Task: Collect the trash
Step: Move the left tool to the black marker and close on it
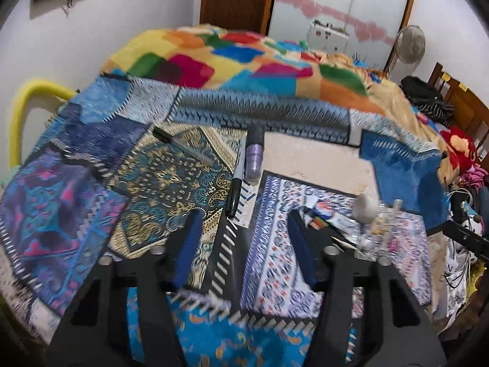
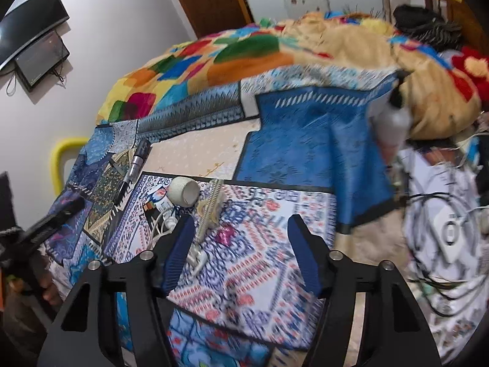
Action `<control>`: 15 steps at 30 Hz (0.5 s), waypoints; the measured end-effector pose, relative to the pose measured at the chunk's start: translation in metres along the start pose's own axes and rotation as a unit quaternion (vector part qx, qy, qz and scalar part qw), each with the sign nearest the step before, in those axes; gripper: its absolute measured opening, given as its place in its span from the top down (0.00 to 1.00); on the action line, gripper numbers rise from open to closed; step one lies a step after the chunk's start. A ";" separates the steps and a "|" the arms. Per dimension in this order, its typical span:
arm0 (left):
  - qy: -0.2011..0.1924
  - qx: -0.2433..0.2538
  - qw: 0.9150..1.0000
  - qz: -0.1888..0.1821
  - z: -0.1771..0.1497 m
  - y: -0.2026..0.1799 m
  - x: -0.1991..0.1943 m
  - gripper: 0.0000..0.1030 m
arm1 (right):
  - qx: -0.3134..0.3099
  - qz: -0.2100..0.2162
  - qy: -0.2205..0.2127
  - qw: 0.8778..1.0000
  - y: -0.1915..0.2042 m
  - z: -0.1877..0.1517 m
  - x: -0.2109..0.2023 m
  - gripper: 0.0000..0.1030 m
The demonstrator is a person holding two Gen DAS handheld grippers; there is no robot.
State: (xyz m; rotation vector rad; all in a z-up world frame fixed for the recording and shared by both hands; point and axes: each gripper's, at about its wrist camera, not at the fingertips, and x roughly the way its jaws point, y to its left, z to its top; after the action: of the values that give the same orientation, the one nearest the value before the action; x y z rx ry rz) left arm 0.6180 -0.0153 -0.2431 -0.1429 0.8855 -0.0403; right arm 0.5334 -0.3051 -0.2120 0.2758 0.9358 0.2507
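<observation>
1. Above the patchwork bedspread [image 1: 76, 214], left gripper [image 1: 244, 235] with blue fingers [image 1: 189, 244] spread apart, nothing between them
2. Likewise over the same bedspread, right gripper [image 2: 240, 238] with jaws wide apart and empty
3. Just ahead of the left gripper: black marker [image 1: 235, 183] lying lengthwise, beside it a purple bottle [image 1: 253, 156] with dark cap, touching or nearly so
4. Further left on the cloth, well apart from those: a second pen [image 1: 183, 148] lying slantwise
5. Ahead and left of the right gripper, a small heap of trash: white tape roll [image 2: 184, 195] on its side, a printed wrapper [image 2: 159, 197] under it, a pale comb-like strip [image 2: 211, 211] leaning beside it, a pink scrap [image 2: 225, 234] near the left finger
6. Close by the right gripper's left finger, white earphones [image 2: 197, 258] on the cloth
7. Behind all this, bunched bright blanket [image 1: 244, 55]; at the right edge, tangled white cables [image 2: 440, 220], blurred
</observation>
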 end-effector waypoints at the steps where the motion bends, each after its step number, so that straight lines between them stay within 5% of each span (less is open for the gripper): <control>1: 0.006 0.000 1.000 -0.003 0.002 0.000 0.009 0.54 | 0.004 0.008 0.005 1.000 0.000 0.003 0.008 0.45; 6: 0.027 -0.010 0.999 -0.020 0.008 0.011 0.046 0.72 | 0.019 0.030 0.026 0.999 0.001 0.009 0.041 0.56; 15: 0.030 0.019 0.999 -0.002 0.011 0.003 0.074 0.75 | 0.041 0.050 0.042 0.997 0.002 0.019 0.075 0.72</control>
State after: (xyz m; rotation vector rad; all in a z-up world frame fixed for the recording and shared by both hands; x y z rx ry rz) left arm 0.6736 -0.0180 -0.2938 -0.1074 0.9444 -0.0654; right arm 0.5919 -0.2808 -0.2569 0.3911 1.0174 0.3180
